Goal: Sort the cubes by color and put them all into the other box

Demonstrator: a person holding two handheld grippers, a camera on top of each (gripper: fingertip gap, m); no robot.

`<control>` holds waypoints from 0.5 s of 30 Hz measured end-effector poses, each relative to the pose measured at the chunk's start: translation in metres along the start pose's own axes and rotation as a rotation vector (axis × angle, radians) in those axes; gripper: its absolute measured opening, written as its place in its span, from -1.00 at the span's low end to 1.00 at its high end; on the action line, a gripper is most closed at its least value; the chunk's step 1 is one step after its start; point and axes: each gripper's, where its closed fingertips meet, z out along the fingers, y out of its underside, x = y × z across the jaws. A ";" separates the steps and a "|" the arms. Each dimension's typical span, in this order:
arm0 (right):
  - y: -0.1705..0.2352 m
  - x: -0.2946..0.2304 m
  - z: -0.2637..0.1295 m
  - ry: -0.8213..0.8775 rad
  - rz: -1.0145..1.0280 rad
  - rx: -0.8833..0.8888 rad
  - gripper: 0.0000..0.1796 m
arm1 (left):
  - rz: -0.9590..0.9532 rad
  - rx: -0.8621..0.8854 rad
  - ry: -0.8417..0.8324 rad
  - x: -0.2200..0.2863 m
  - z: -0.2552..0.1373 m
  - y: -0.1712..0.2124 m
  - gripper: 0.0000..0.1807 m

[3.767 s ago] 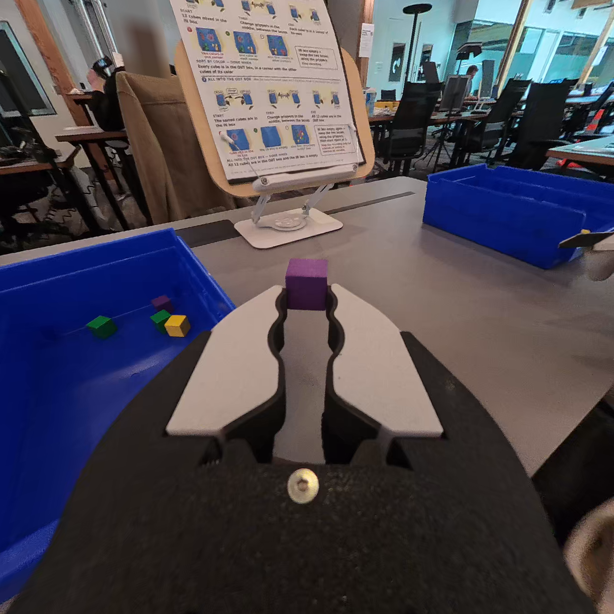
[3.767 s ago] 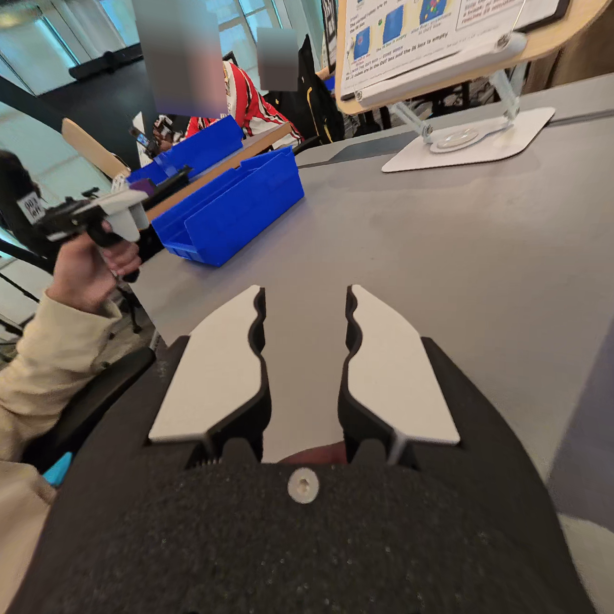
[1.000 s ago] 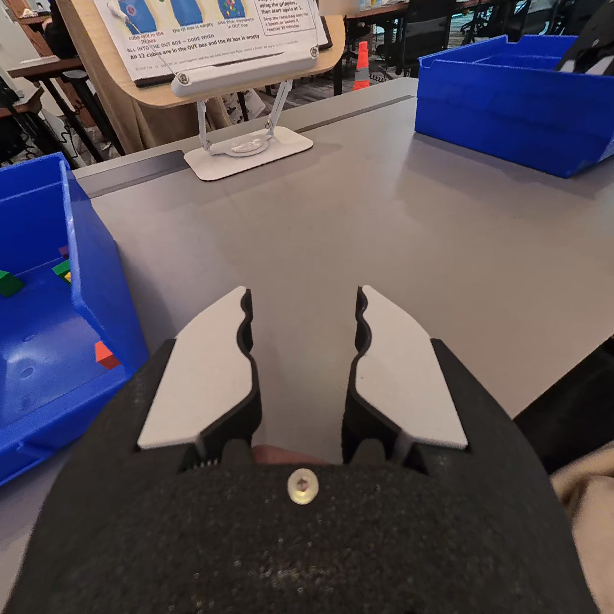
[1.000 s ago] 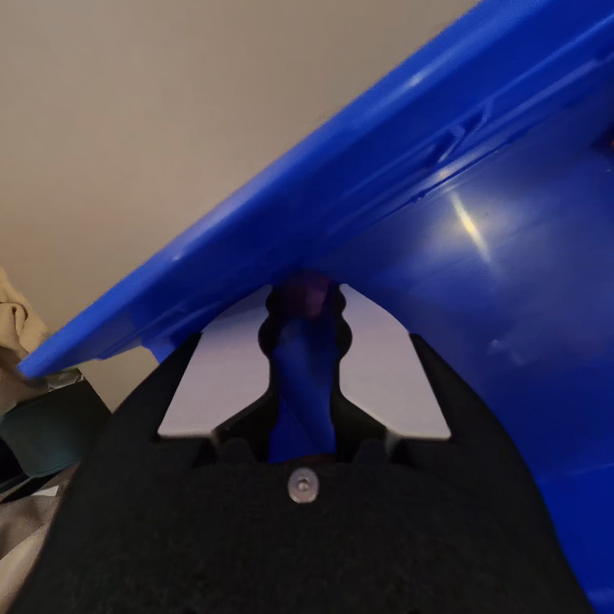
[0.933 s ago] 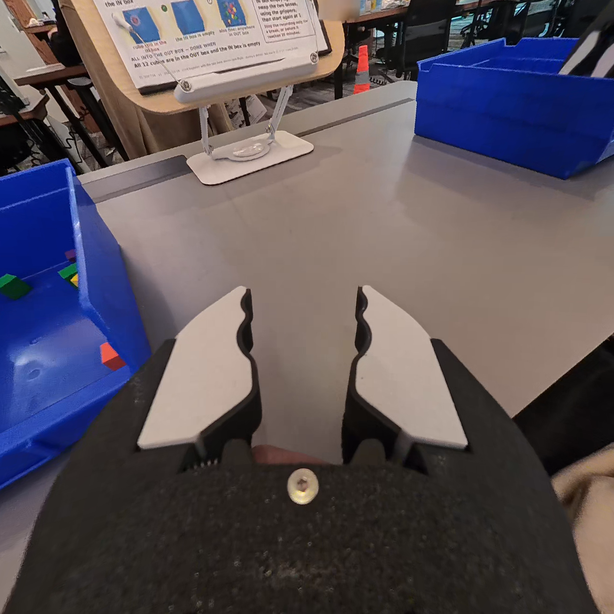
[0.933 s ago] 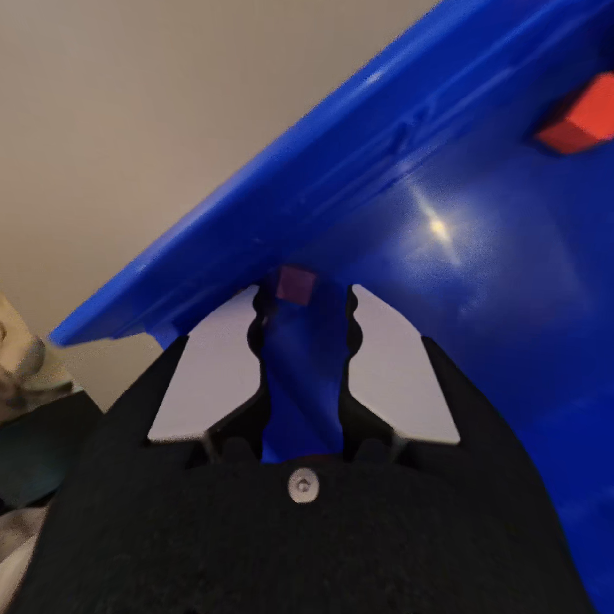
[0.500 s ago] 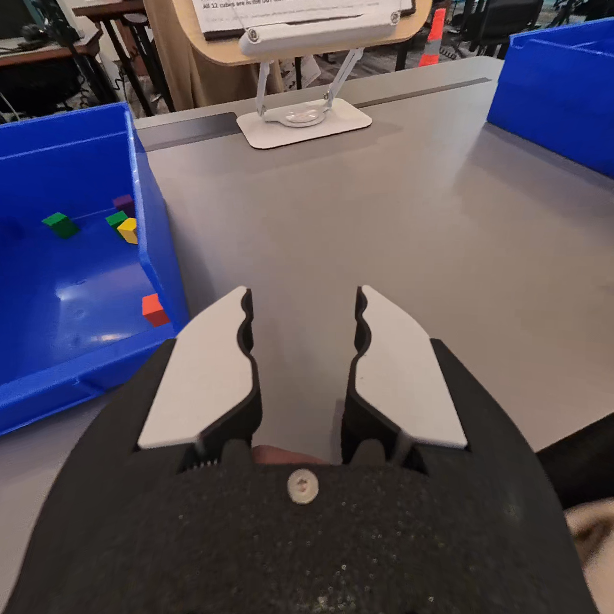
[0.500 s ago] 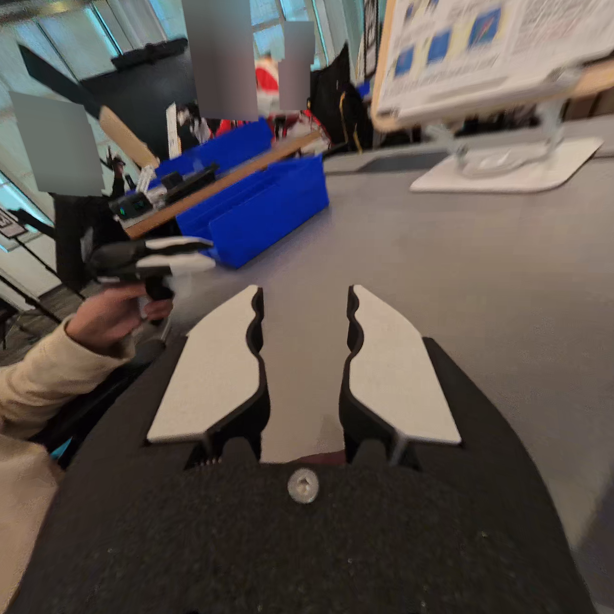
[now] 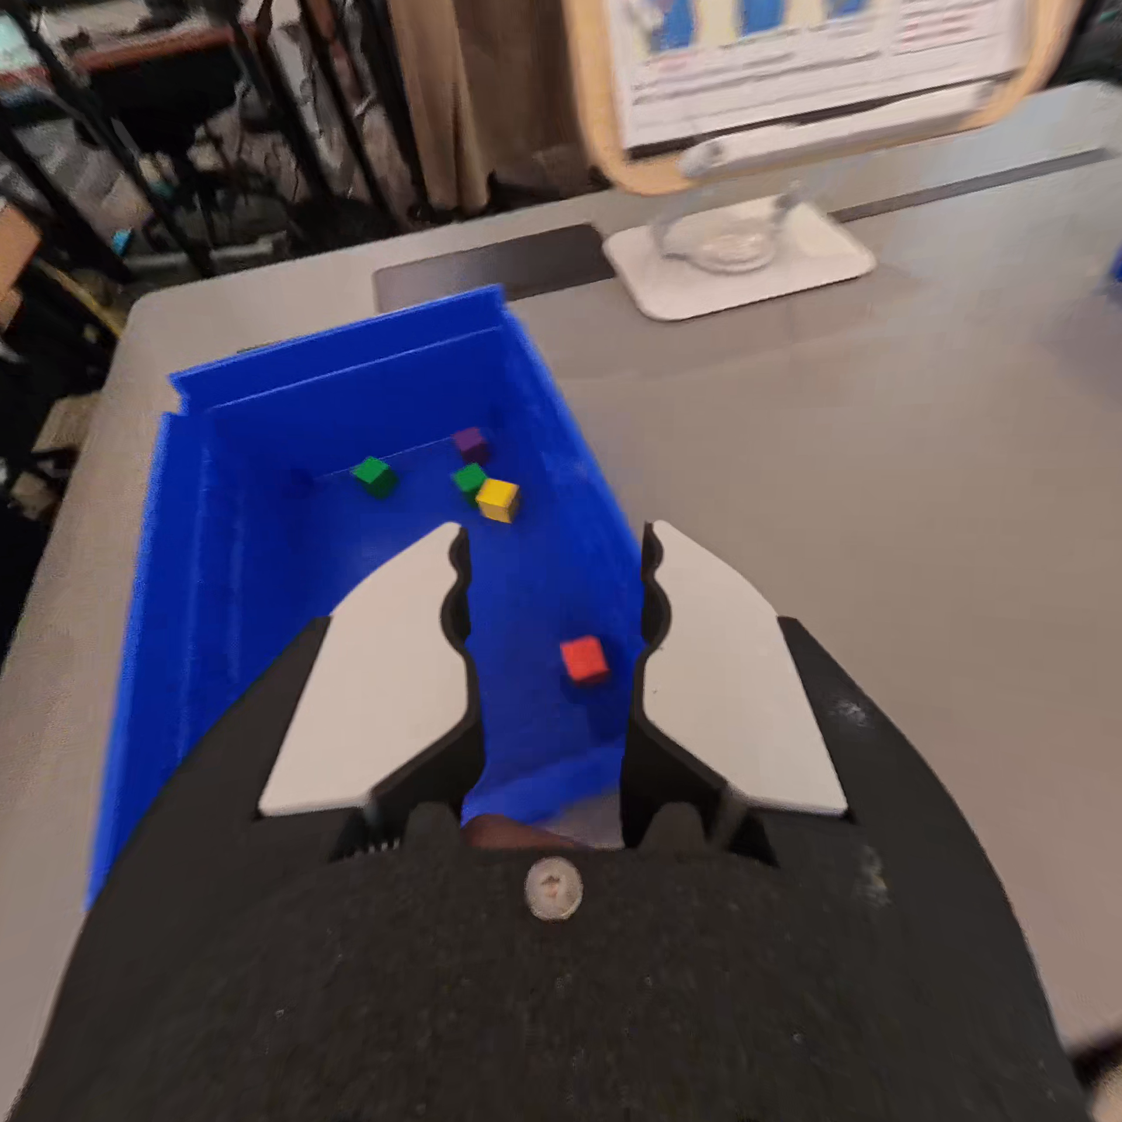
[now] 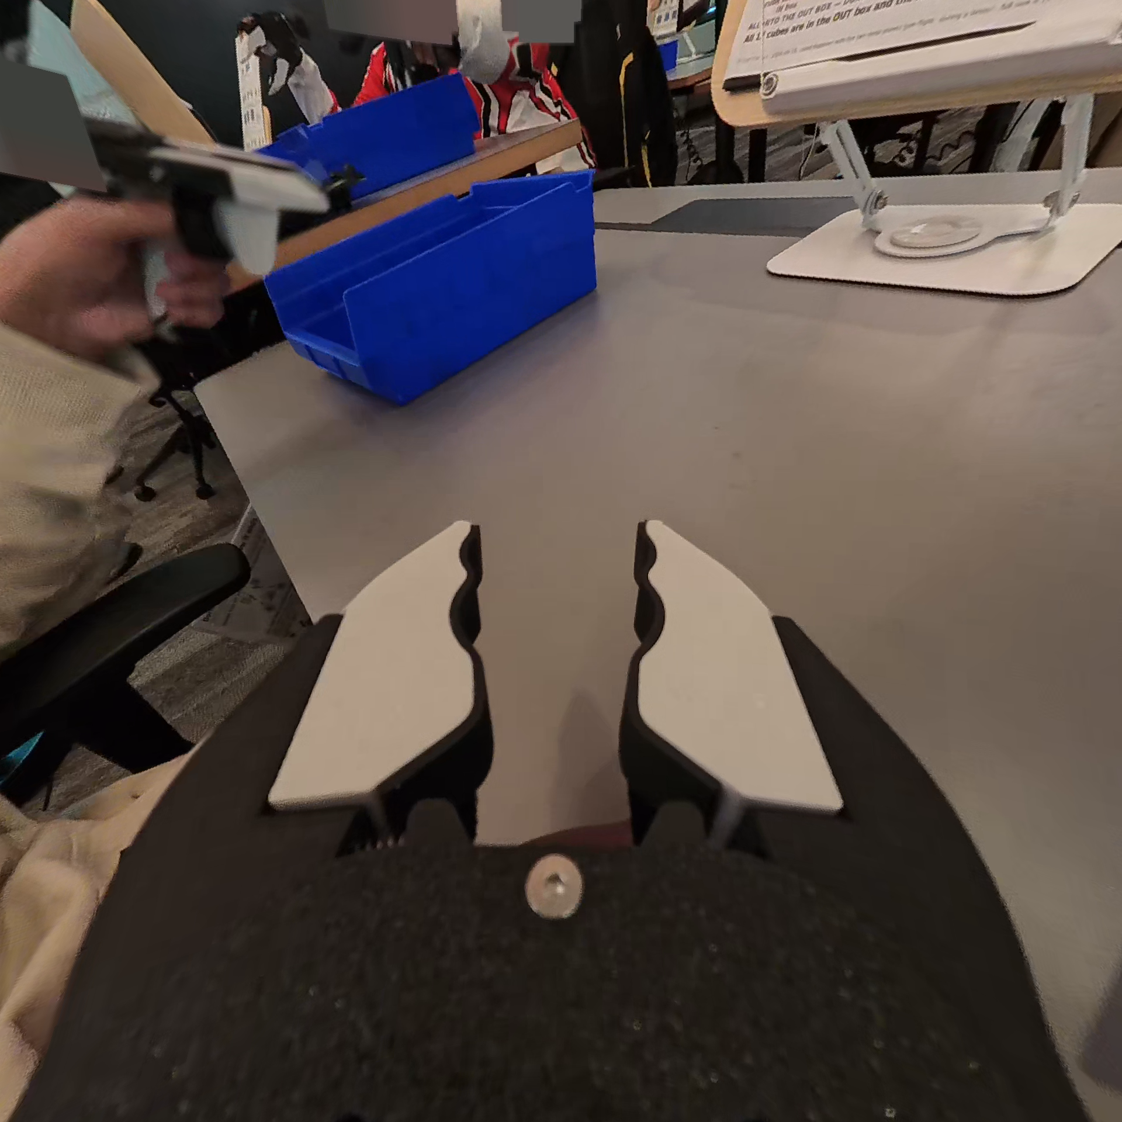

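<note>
Tongs empty on both sides — left tongs (image 9: 552, 534) spread wide above the blue source box (image 9: 182, 546), right tongs (image 10: 555, 531) equally wide over bare table (image 10: 850, 486). Pick-up step, judging by this. Red cube (image 9: 584, 660) between the left fingers, nearest; yellow cube (image 9: 498, 499), two green, one purple further ahead. Next — descend, straddle one cube, close.

Grey surface (image 10: 789, 455) carries a blue box (image 9: 182, 546) near its left edge and the white base plate of a document stand (image 9: 737, 261) toward the rear, well apart
</note>
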 end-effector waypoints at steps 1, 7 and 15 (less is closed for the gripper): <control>0.001 0.000 0.001 -0.002 -0.006 -0.006 -0.46 | -0.013 -0.051 -0.030 -0.019 0.019 -0.002 -0.36; 0.004 -0.009 0.004 -0.044 -0.020 -0.033 -0.47 | -0.209 -0.436 0.036 -0.056 0.140 0.051 -0.31; 0.014 -0.006 -0.003 -0.052 -0.003 -0.059 -0.49 | -0.183 -0.556 0.019 -0.056 0.180 0.083 -0.75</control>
